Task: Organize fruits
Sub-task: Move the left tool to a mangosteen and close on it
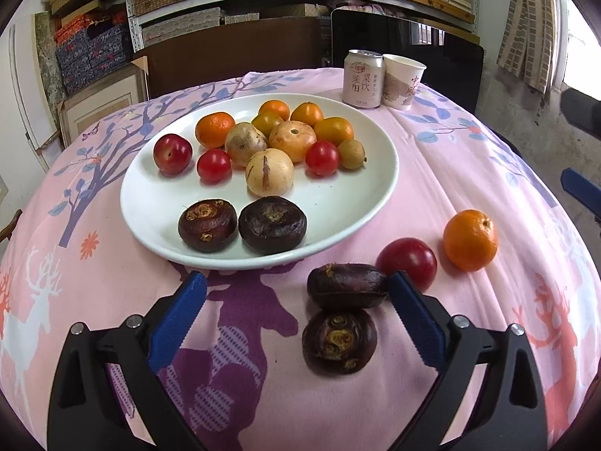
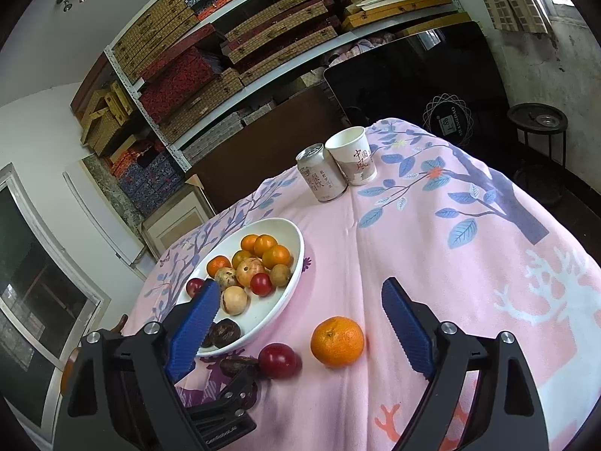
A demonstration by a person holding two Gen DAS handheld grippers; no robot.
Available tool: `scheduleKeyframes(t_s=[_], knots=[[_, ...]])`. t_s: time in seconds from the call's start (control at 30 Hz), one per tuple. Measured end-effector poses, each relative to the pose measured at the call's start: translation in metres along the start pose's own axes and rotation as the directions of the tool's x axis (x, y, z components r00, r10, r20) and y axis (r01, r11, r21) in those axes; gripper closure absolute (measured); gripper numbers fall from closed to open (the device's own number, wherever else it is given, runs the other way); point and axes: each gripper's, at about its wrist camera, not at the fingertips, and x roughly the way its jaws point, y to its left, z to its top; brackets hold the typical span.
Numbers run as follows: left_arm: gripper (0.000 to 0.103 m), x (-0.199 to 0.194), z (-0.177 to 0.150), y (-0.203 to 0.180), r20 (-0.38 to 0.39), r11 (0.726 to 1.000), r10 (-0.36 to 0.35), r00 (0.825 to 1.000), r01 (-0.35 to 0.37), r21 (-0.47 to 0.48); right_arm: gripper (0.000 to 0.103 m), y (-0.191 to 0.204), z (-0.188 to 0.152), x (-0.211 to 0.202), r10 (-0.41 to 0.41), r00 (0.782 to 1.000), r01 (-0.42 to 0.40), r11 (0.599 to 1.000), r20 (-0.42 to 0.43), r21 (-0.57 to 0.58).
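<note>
A white plate holds several oranges, red plums, pale round fruits and two dark water chestnuts. On the pink cloth in front of it lie two more water chestnuts, a red plum and an orange. My left gripper is open just above the cloth. Both loose chestnuts sit between its fingers, close to the right finger, and nothing is gripped. My right gripper stands open over the orange and plum, holding nothing. The plate lies to its left.
A drinks can and a paper cup stand at the table's far edge. Shelves of boxes fill the wall behind. A dark panel and a small black stool stand beyond the table.
</note>
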Motion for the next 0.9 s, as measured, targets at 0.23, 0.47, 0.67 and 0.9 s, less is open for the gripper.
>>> scheduleKeyframes(t_s=[0.23,0.47,0.67,0.9], knots=[[0.006,-0.013,-0.015,0.038,-0.013,0.997,0.076,0.997,-0.076,-0.034,0.014,-0.001,-0.002,0.005,0.005,1.000,-0.005,1.000,-0.026,0.001],[0.006,-0.042,-0.050,0.110,-0.027,0.981,0.056,0.998,-0.060,-0.185,0.014,0.000,-0.003,0.004,0.017,1.000,-0.017,1.000,-0.025,0.000],[0.006,-0.044,-0.035,0.076,0.009,0.998,0.025,1.000,-0.024,-0.062,0.014,0.001,-0.007,0.008,0.000,0.999,-0.001,1.000,-0.038,-0.011],[0.006,-0.016,-0.014,0.031,-0.027,0.998,0.046,0.999,-0.045,0.036,0.014,0.000,-0.007,0.009,-0.004,0.999,0.004,1.000,-0.042,-0.011]])
